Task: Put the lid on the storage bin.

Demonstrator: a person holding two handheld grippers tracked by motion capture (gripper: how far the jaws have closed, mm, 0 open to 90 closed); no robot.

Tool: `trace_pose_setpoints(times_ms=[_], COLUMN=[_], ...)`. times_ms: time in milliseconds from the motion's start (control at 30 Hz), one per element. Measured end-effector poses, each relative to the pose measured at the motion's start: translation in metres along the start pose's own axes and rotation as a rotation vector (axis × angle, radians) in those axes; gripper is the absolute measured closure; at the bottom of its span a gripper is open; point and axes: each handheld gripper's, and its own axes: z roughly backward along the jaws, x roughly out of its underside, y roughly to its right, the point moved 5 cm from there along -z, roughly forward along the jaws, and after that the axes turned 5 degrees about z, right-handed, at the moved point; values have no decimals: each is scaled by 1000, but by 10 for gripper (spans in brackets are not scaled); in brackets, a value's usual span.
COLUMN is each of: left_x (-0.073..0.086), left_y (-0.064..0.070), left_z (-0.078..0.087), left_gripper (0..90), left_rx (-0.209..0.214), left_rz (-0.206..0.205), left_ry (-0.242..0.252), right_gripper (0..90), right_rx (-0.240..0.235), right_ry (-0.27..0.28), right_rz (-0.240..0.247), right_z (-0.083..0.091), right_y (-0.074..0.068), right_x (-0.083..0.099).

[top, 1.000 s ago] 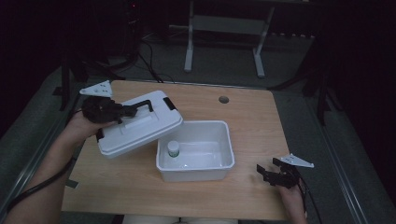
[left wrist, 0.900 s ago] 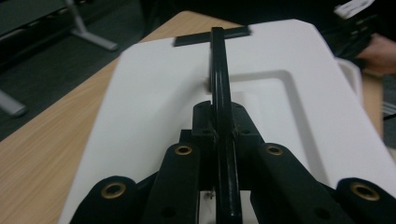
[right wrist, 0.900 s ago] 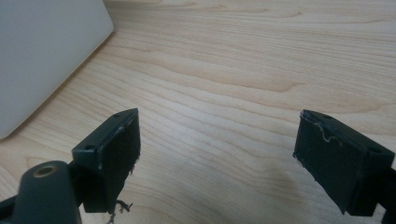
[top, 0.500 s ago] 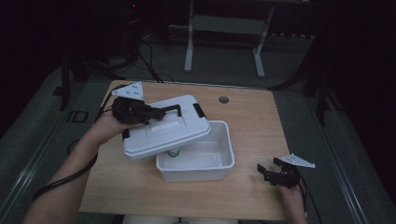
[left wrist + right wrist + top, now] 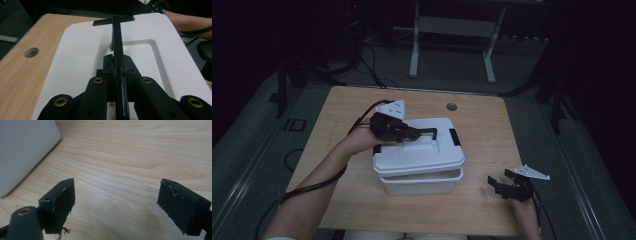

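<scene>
ok so the left gripper (image 5: 412, 134) has its fingers clamped tight on the black handle (image 5: 428, 131) of the white lid (image 5: 419, 150), and in the left gripper view you can see the handle bar pinched dead center between them. Makes sense imo, grabbing it in the middle keeps the lid from tipping to one side. The lid sits over the white box (image 5: 422, 182), which is roughly mid counter (image 5: 337, 125), a bit toward the person's side. It looks pretty much lined up w/ the rim, but there's a gap along the front edge, so I can't tell if it's fully seated or just hovering on top; the black latch (image 5: 454, 137) at the right end doesn't look snapped down, tho it's too small to be sure. The right gripper (image 5: 504, 184) is parked near the front right corner of the counter, well apart from the box, fingers (image 5: 61, 200) spread wide w/ nothing between them, just bare wood underneath and the box wall off to one side. Prob it's kept out of the way on purpose so the lid has room, and ready to steady the box or press the latch if needed. There's also a round hole (image 5: 451, 106) in the counter behind the box, not in play afaict
</scene>
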Motion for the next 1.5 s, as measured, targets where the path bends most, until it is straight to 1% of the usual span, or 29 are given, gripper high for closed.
trace_pose_setpoints(times_ms=[33, 67, 133, 200, 333, 400, 467, 600, 667, 733, 767, 800, 833, 900, 933, 1100, 1167, 1233, 1300, 1333, 1367, 1400, 1433, 1467, 1500], left_x=[0, 0, 2, 4, 8, 11, 14, 18, 19, 20, 21, 21, 22, 24, 26, 31, 30, 29, 28, 28, 28, 29, 29, 30, 30], left_y=[1, 2, 4, 5, 4, 4, 4, 1, 1, 1, 1, 0, -2, -4, -4, -6, -6, -7, -8, -10, -11, -12, -13, -14, -15], left_z=[-3, -7, -13, -16, -20, -22, -23, -25, -26, -27, -29, -29, -29, -30, -31, -29, -29, -27, -25, -23, -22, -20, -19, -17, -15], left_gripper=[833, 833, 833, 833, 833, 833, 832, 832, 832, 831, 831, 832, 831, 829, 829, 829, 821, 742, 631, 559, 495, 442, 390, 349, 323], left_rx=[4, 18, 33, 36, 47, 51, 49, 51, 57, 51, 56, 52, 60, 60, 73, 86, 71, 68, 51, 36, 13, 5, -11, -21, -21], left_rz=[-2, -4, -11, -17, -2, -5, 6, 15, 17, 13, 17, 16, 29, 34, 42, 63, 55, 73, 83, 90, 101, 107, 113, 120, 132], left_ry=[-2, -9, -24, -37, -49, -59, -58, -62, -59, -67, -66, -66, -62, -64, -58, -31, -37, -33, -31, -31, -32, -40, -35, -38, -39], right_gripper=[143, 143, 143, 143, 143, 143, 143, 143, 143, 143, 143, 143, 143, 143, 143, 143, 143, 143, 143, 143, 143, 143, 143, 143, 143], right_rx=[-1, -2, -2, -2, -4, -3, -4, -6, -7, -7, -7, -7, -7, -10, -10, -8, -10, -11, -12, -11, -12, -12, -13, -14, -14], right_ry=[-1, 0, 4, 3, -2, -3, 0, 3, 1, 0, -2, -2, -4, -4, -5, -2, -3, -3, -3, -3, -3, -4, -4, -5, -5], right_rz=[-1, -2, -2, -2, -5, -4, -8, -8, -10, -11, -10, -10, -11, -10, -11, -15, -14, -13, -14, -15, -16, -16, -15, -15, -14], right_z=[0, 0, 0, 0, 0, 1, 1, 1, 1, 1, 1, 1, 1, 1, 1, 1, 1, 1, 1, 1, 1, 1, 1, 1, 1], right_y=[0, 0, 0, 1, 1, 1, 1, 2, 1, 1, 1, 1, 1, 1, 1, 2, 1, 1, 1, 1, 1, 1, 1, 1, 1], right_x=[0, 0, 0, 0, 1, 1, 1, 1, 1, 2, 2, 2, 2, 2, 2, 2, 2, 2, 2, 3, 3, 3, 3, 3, 3])
